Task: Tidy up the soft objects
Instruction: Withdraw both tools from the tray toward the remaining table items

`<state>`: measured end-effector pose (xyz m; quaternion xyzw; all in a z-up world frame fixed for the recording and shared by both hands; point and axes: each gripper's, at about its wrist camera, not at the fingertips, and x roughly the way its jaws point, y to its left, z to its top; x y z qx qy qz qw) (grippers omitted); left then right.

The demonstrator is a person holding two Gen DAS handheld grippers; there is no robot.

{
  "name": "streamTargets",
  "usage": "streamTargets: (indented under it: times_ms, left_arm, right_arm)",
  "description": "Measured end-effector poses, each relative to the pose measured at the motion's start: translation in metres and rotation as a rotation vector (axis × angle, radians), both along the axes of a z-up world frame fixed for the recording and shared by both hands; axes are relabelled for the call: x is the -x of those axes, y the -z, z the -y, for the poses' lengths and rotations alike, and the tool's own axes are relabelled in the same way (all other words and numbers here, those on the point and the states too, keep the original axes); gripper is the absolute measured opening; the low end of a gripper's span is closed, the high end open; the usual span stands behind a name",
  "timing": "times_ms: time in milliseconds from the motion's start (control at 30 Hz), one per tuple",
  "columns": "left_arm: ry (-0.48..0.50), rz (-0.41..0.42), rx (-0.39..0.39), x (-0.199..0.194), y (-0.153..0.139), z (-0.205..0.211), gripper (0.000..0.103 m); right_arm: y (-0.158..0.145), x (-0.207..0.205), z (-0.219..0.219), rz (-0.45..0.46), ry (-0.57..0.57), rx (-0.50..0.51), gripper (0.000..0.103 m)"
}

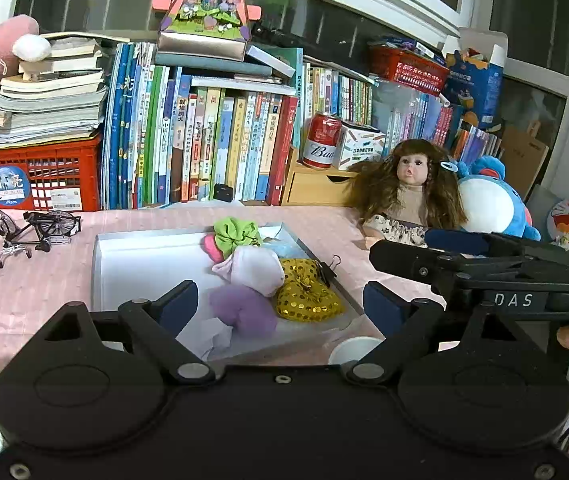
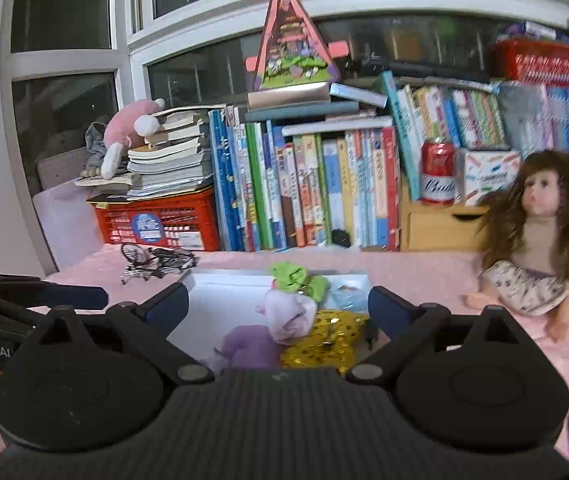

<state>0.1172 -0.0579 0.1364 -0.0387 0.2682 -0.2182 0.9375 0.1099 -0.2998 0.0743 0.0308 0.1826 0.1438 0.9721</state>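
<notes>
Small soft bundles, a white one [image 1: 254, 270], a purple one [image 1: 246, 310] and a gold sequined pouch [image 1: 306, 294], lie in a shallow white box [image 1: 132, 256] at centre frame on a pink tablecloth [image 1: 24, 292], with the left gripper [image 1: 280, 304] and right gripper [image 2: 278, 308] both spread wide and empty before it, and a long-haired doll [image 1: 408, 188] at right below a book-lined window sill [image 1: 220, 140].

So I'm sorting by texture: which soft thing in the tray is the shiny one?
The gold sequined pouch, at the tray's right edge. It alone glitters; the green, white and purple pieces beside it are plain matte cloth.
</notes>
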Motion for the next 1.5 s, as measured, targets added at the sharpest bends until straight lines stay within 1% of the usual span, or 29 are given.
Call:
streamTargets:
  times_ms: [133, 267, 467, 600, 700, 800, 900, 1067, 1167, 1233, 1367, 1500]
  left_arm:
    - [0.000, 0.020, 0.007, 0.011, 0.008, 0.002, 0.089]
    - [-0.032, 0.031, 0.013, 0.024, 0.017, 0.003, 0.089]
    - [-0.057, 0.054, 0.034, 0.049, 0.036, 0.003, 0.091]
    - [-0.086, 0.060, 0.016, 0.062, 0.049, 0.001, 0.091]
    - [-0.107, 0.055, 0.001, 0.069, 0.058, -0.003, 0.091]
    - [-0.116, 0.037, -0.007, 0.073, 0.068, -0.008, 0.091]
    - [-0.130, 0.023, -0.020, 0.075, 0.077, -0.010, 0.090]
    - [-0.130, 0.000, -0.052, 0.073, 0.091, -0.006, 0.081]
    - [-0.139, -0.007, -0.065, 0.069, 0.096, -0.002, 0.073]
    - [-0.145, -0.008, -0.064, 0.066, 0.098, 0.001, 0.070]
    - [-0.147, -0.006, -0.066, 0.062, 0.101, 0.006, 0.069]
    - [-0.154, -0.015, -0.073, 0.057, 0.106, 0.011, 0.066]
  right_arm:
    - [0.004, 0.013, 0.002, 0.038, 0.018, 0.024, 0.102]
    - [0.009, 0.023, 0.008, 0.055, 0.016, 0.016, 0.103]
    - [0.021, 0.038, 0.019, 0.077, 0.059, 0.007, 0.103]
    - [0.033, 0.045, 0.027, 0.076, 0.105, 0.018, 0.103]
    - [0.042, 0.051, 0.037, 0.071, 0.142, 0.003, 0.103]
    - [0.052, 0.052, 0.049, 0.049, 0.171, -0.021, 0.103]
    - [0.063, 0.050, 0.060, 0.015, 0.209, -0.022, 0.102]
    - [0.084, 0.046, 0.071, -0.073, 0.236, -0.030, 0.094]
    - [0.096, 0.044, 0.077, -0.125, 0.239, -0.064, 0.088]
    - [0.100, 0.042, 0.080, -0.149, 0.233, -0.089, 0.085]
    - [0.107, 0.039, 0.078, -0.184, 0.213, -0.116, 0.078]
    - [0.111, 0.035, 0.075, -0.209, 0.184, -0.141, 0.074]
